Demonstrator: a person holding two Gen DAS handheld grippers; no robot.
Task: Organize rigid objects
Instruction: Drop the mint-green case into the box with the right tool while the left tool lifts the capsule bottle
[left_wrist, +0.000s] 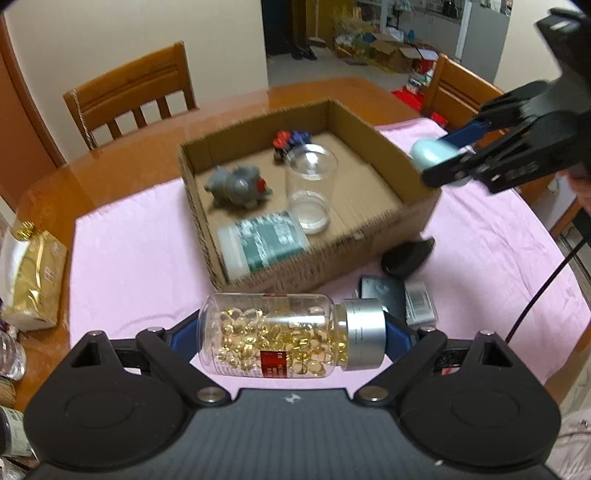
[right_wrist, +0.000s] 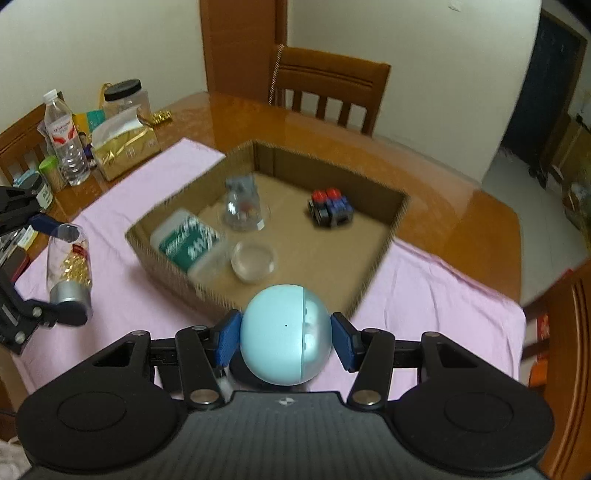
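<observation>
- Two grippers each carry a load: the left gripper (left_wrist: 291, 332) pinches a capsule bottle (left_wrist: 275, 334) end to end, and the right gripper (right_wrist: 284, 338) clamps a pale blue ball (right_wrist: 285, 334) by its sides.
- Both hang near the cardboard box (left_wrist: 413, 225), over the pink cloth (left_wrist: 125, 266).
- Lower each load well inside the walls, onto bare floor right of the glass tumbler (left_wrist: 310, 188), before letting go.
- Smooth round plastic may roll; the bottle's metal cap (left_wrist: 364, 334) looks slick.
</observation>
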